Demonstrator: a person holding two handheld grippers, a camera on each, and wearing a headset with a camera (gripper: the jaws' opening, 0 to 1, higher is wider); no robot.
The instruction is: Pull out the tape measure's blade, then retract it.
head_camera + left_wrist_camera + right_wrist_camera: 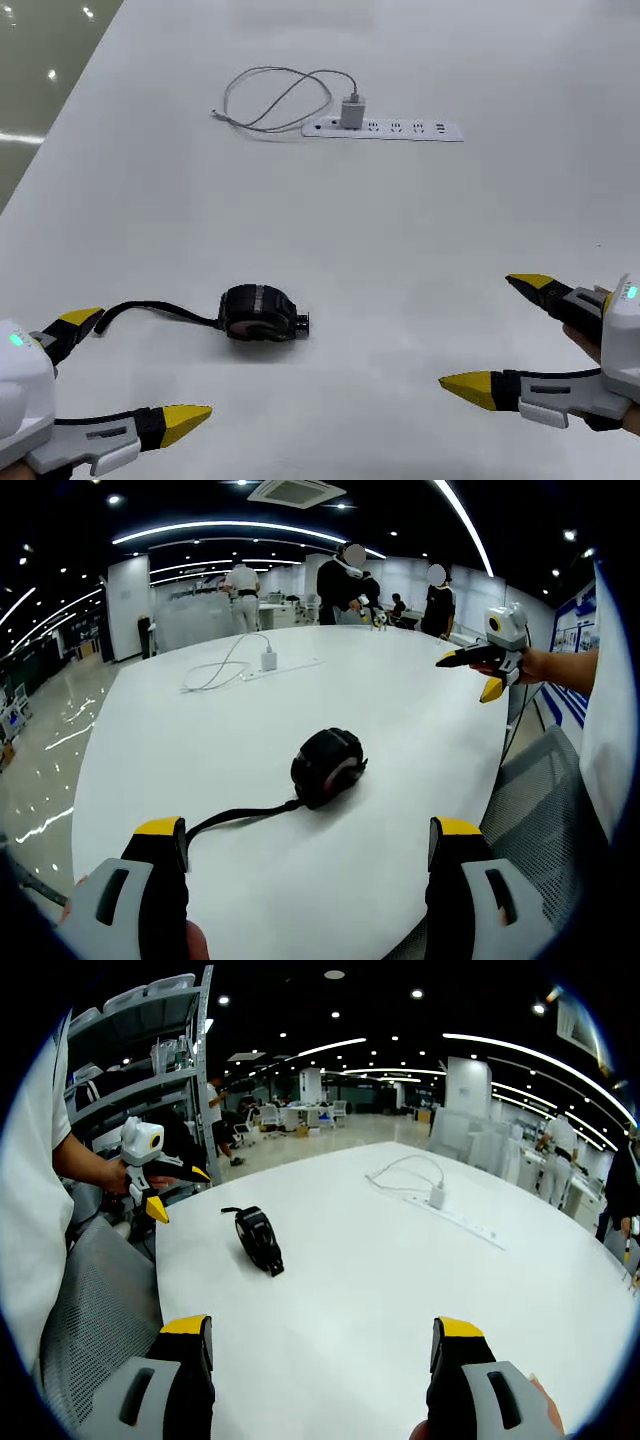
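— Any text to log here?
— Nothing legible. The tape measure [262,313] has a dark case, and any print on it is too small to tell.
— Power strip [385,129]?
— Small dark marks at the sockets. Could be symbols, but I can't read them.
— The charger [353,110] plugged into it?
— Plain white face from here, no readable mark.
— Anything in the background?
— Blue boards [580,630] on the far wall in the left gripper view carry some print, but it's blurred and can't be read.
— So zero readable strings?
— Zero. No brand, number or sign can be made out.
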